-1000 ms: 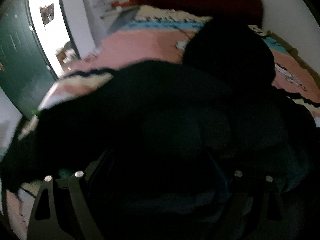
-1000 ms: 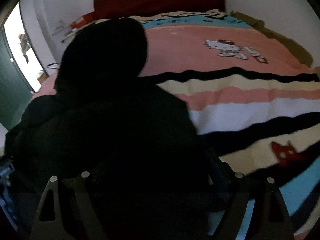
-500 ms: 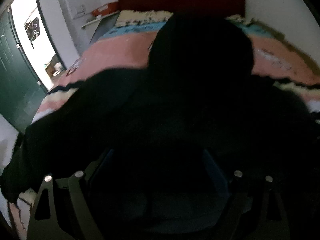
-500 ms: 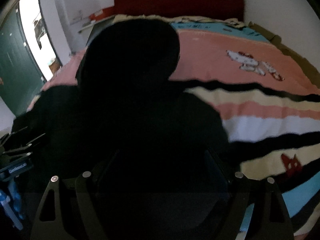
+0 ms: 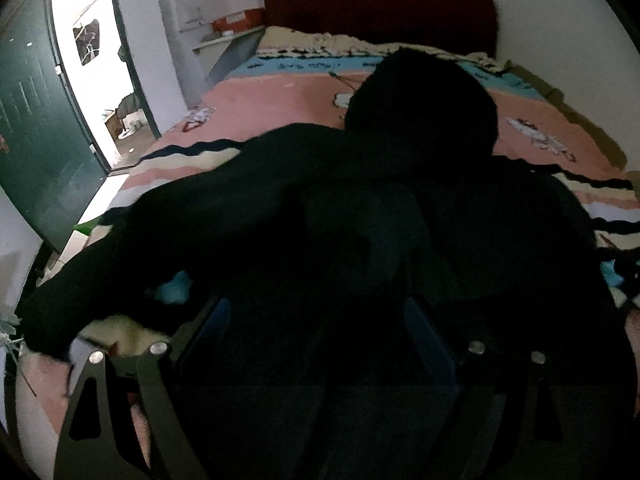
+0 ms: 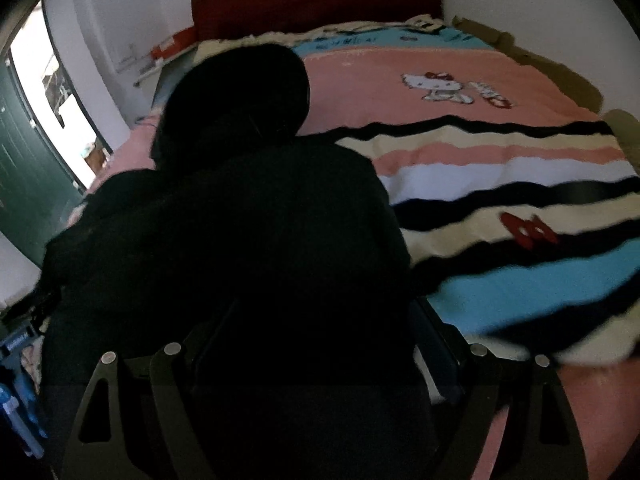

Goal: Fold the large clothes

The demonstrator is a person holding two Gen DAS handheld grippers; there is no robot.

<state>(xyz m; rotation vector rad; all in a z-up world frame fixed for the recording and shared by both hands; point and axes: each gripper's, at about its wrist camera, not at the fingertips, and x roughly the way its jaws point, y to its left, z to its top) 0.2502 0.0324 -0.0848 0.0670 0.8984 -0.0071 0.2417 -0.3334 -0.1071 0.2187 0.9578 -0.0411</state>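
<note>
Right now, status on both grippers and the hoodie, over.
Left gripper and right gripper: hoodie fills the gap, grip too dark to confirm. Hoodie spread on blanket, hood toward headboard. Nothing in the way.

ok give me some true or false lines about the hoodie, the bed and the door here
1. A black hoodie lies on the bed. True.
2. Its hood points toward the red headboard. True.
3. The blanket is plain white. False: it is pink with black, cream and blue stripes and a cartoon cat.
4. The green door is closed. False: it stands open, with daylight beside it.
5. The hoodie is folded into a neat square. False: a sleeve stretches out sideways.
</note>
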